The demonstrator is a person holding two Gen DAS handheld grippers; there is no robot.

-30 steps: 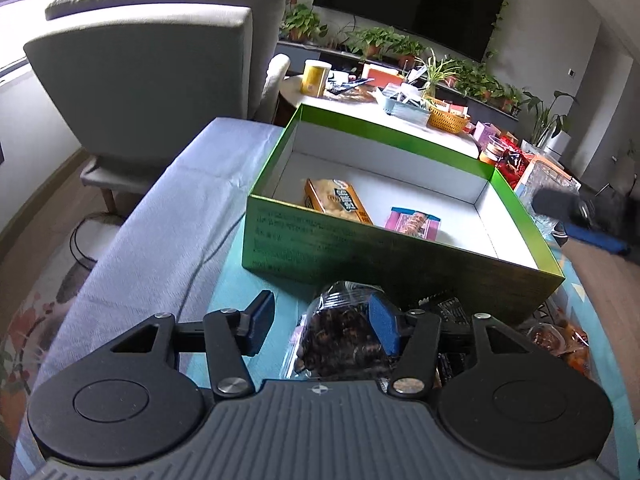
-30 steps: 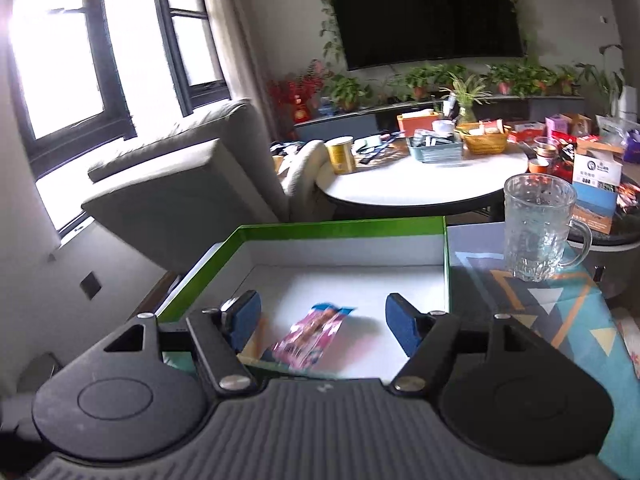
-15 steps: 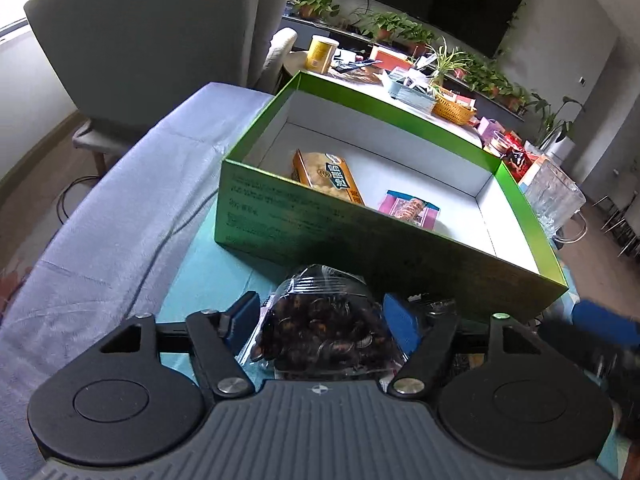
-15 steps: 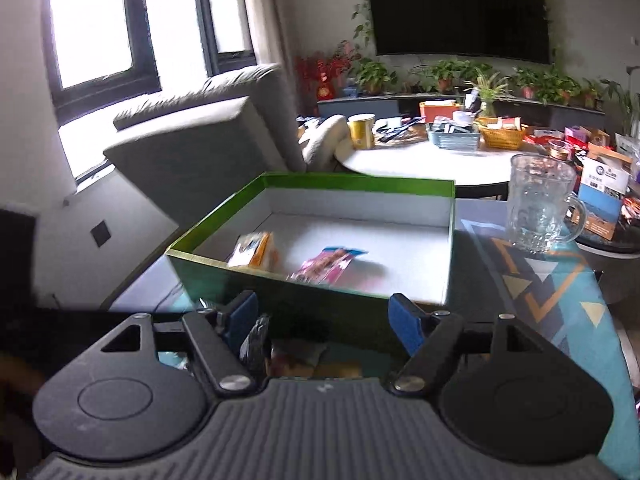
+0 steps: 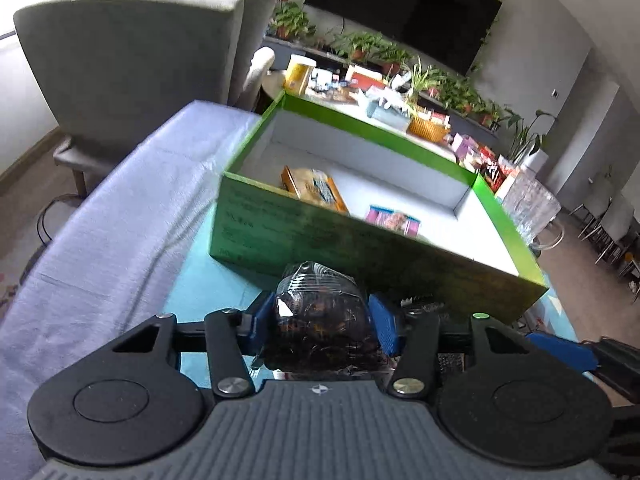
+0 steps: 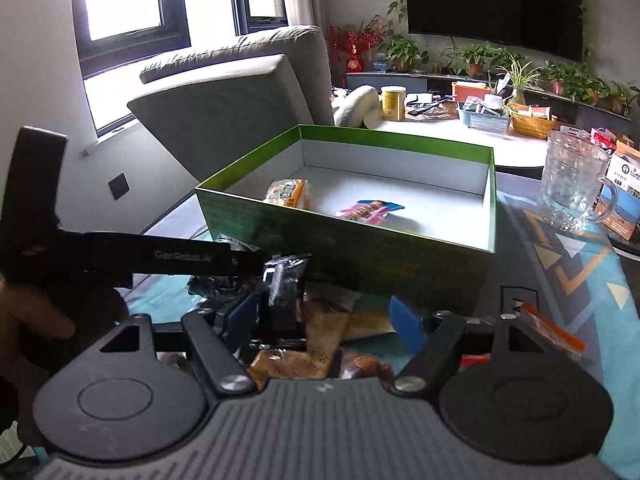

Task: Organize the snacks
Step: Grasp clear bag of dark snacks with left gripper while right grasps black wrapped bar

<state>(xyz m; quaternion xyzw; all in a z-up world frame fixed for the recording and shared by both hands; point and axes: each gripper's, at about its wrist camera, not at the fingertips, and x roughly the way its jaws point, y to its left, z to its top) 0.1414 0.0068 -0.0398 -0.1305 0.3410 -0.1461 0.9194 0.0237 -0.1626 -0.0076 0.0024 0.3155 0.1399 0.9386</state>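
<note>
The left gripper [image 5: 320, 322] is closing its blue pads on a clear, crinkled plastic bag of dark brown snacks [image 5: 320, 320], just before the near wall of the open green cardboard box [image 5: 360, 248]. The right gripper [image 6: 320, 320] stands spread above loose snack packets [image 6: 296, 360] by the same wall.

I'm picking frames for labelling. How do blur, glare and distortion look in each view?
Left wrist view: motion blur smears the green box and the packets in it; the fisheye bends the room's edges. Right wrist view: sharper, but the windows blow out to white, and the snack pile by the gripper lies in shadow.
</note>
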